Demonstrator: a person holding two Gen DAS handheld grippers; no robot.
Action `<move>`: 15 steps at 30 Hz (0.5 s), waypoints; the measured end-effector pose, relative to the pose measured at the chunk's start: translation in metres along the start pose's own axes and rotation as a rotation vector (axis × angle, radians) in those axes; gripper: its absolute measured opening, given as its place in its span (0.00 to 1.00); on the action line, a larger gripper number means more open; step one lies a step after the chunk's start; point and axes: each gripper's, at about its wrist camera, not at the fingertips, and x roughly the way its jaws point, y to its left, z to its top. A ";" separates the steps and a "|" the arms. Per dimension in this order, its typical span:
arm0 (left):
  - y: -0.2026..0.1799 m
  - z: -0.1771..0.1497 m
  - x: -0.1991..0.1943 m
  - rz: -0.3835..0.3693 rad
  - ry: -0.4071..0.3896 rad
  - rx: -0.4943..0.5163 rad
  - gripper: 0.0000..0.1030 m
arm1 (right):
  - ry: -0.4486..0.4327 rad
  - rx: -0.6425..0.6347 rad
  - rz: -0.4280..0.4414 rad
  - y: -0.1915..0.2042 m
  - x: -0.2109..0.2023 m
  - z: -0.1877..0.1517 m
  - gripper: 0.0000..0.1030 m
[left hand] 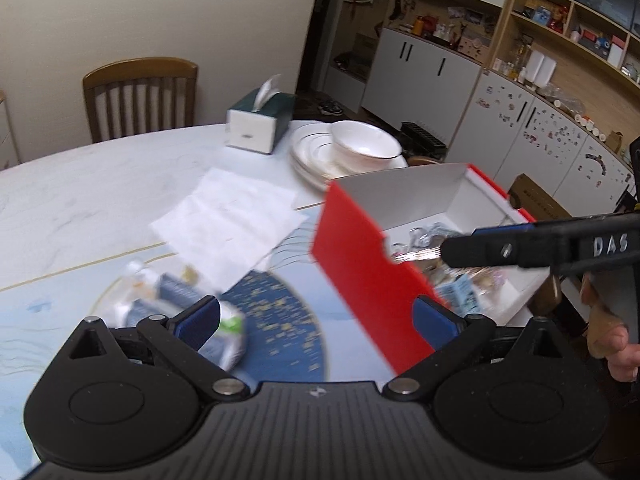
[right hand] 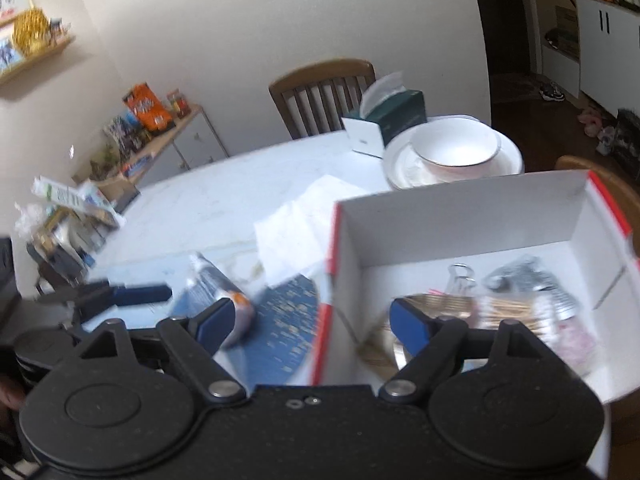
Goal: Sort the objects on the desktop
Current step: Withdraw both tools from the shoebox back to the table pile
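Observation:
A red box with a white inside stands on the table and holds several small items. A blue and white packet lies on the blue mat left of the box. My left gripper is open and empty, its fingers astride the packet and the box's near corner. My right gripper is open and empty, hovering over the box's left wall. In the left wrist view the right gripper's fingers reach over the box.
A white sheet of paper lies behind the mat. A bowl on stacked plates and a green tissue box stand further back. A wooden chair is behind the table. Cabinets and shelves fill the right.

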 end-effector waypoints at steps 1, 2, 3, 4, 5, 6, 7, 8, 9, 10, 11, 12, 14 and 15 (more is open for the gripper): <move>0.008 -0.002 -0.002 0.002 0.003 -0.004 1.00 | -0.006 -0.007 -0.002 0.006 0.003 -0.001 0.82; 0.015 -0.004 -0.004 0.005 0.006 -0.006 1.00 | -0.008 -0.017 -0.004 0.013 0.006 -0.001 0.82; 0.022 -0.006 -0.006 0.007 0.008 -0.007 1.00 | -0.007 -0.028 -0.008 0.019 0.010 -0.001 0.82; 0.029 -0.008 -0.008 0.007 0.011 -0.009 1.00 | -0.008 -0.038 -0.010 0.026 0.014 -0.002 0.82; 0.036 -0.011 -0.009 0.006 0.013 -0.010 1.00 | -0.010 -0.053 -0.010 0.032 0.016 -0.003 0.82; 0.043 -0.013 -0.011 0.006 0.016 -0.010 1.00 | -0.014 -0.076 -0.009 0.040 0.019 -0.004 0.82; 0.050 -0.014 -0.012 0.008 0.020 -0.011 1.00 | -0.015 -0.103 -0.012 0.048 0.022 -0.005 0.82; 0.056 -0.016 -0.012 0.011 0.026 -0.011 1.00 | -0.013 -0.129 -0.019 0.056 0.024 -0.006 0.82; 0.062 -0.018 -0.012 0.014 0.032 -0.009 1.00 | -0.014 -0.151 -0.029 0.064 0.027 -0.007 0.82; 0.068 -0.020 -0.013 0.017 0.035 -0.008 1.00 | -0.012 -0.166 -0.038 0.070 0.030 -0.007 0.83; 0.074 -0.022 -0.013 0.022 0.036 -0.007 1.00 | 0.000 -0.182 -0.044 0.076 0.034 -0.007 0.83; 0.080 -0.024 -0.014 0.025 0.038 -0.007 1.00 | 0.016 -0.196 -0.049 0.081 0.039 -0.007 0.83; 0.091 -0.026 -0.015 0.023 0.039 -0.008 1.00 | 0.043 -0.206 -0.052 0.090 0.047 -0.007 0.83; 0.097 -0.028 -0.016 0.021 0.040 -0.006 1.00 | 0.055 -0.211 -0.048 0.094 0.051 -0.007 0.83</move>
